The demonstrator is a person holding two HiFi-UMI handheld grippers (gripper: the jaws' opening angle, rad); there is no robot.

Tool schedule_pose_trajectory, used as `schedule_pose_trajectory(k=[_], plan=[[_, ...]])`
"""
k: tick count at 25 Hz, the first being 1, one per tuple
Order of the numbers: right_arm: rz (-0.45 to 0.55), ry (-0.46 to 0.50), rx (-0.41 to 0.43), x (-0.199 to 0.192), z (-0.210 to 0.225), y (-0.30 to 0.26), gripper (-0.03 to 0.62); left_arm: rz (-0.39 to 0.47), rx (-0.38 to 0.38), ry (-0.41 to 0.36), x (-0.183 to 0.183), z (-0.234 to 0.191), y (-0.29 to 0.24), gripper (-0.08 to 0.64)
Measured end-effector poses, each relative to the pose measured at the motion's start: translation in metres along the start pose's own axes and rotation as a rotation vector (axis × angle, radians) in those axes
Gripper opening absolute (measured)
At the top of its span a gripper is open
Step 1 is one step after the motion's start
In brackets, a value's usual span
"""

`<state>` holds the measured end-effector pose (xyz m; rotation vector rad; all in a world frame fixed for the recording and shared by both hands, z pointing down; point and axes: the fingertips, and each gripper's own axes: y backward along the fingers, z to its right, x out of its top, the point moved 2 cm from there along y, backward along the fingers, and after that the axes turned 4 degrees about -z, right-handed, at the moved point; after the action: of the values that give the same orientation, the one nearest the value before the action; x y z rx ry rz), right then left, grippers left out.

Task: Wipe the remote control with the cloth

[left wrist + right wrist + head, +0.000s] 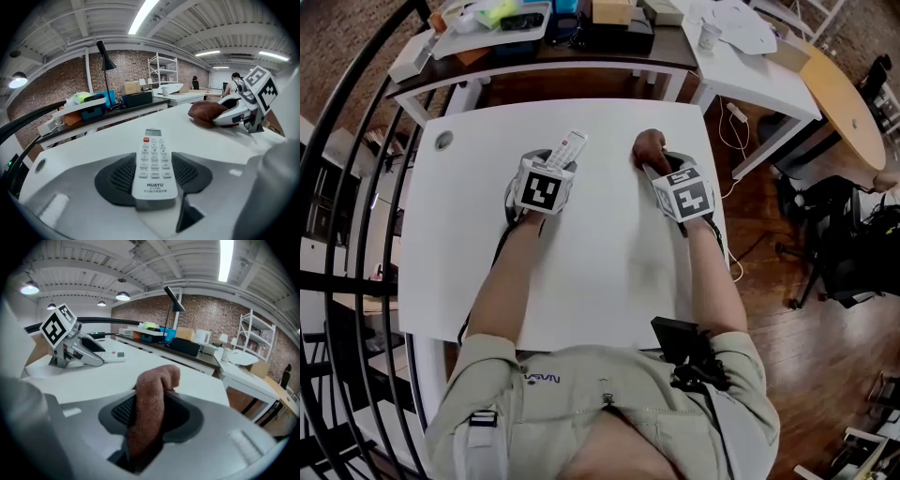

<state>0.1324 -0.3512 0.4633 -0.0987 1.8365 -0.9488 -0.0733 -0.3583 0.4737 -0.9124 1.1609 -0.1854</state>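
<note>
Item: remote control (154, 166), white, buttons up. We log it clamped in the left gripper (551, 171), its free end projecting toward 1 o'clock over the white table (609, 253). At its 3 o'clock, apart, we log the brown cloth (150, 413), pinched by the right gripper (660, 169).

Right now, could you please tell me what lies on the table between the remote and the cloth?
Nothing: only bare white table separates the remote from the cloth. The head view shows that stretch bare, and the left gripper view agrees.
</note>
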Motion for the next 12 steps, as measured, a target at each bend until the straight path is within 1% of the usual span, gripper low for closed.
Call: schedule_pose_trajectory(k=[2,3,6,7,10,12], plan=[[0.006,-0.010,0.006,-0.001,0.001,0.000,0.166,0.021,-0.037,0.007,0.004,0.007,-0.002,0.245],[0.010,-0.013,0.006,-0.001,0.001,0.000,0.192,0.021,-0.037,0.012,0.003,0.006,-0.002,0.252],[0.024,-0.022,-0.014,-0.001,0.002,0.003,0.230,0.048,-0.044,0.016,0.005,0.006,0.000,0.265],[0.034,-0.024,-0.026,0.000,0.003,0.006,0.236,0.067,-0.037,0.014,0.007,0.006,0.002,0.268],[0.096,-0.023,-0.076,0.011,0.005,0.027,0.239,0.140,0.021,0.007,0.011,0.003,0.014,0.284],[0.158,-0.017,-0.103,0.022,0.002,0.048,0.239,0.211,0.047,0.008,0.015,0.005,0.032,0.284]])
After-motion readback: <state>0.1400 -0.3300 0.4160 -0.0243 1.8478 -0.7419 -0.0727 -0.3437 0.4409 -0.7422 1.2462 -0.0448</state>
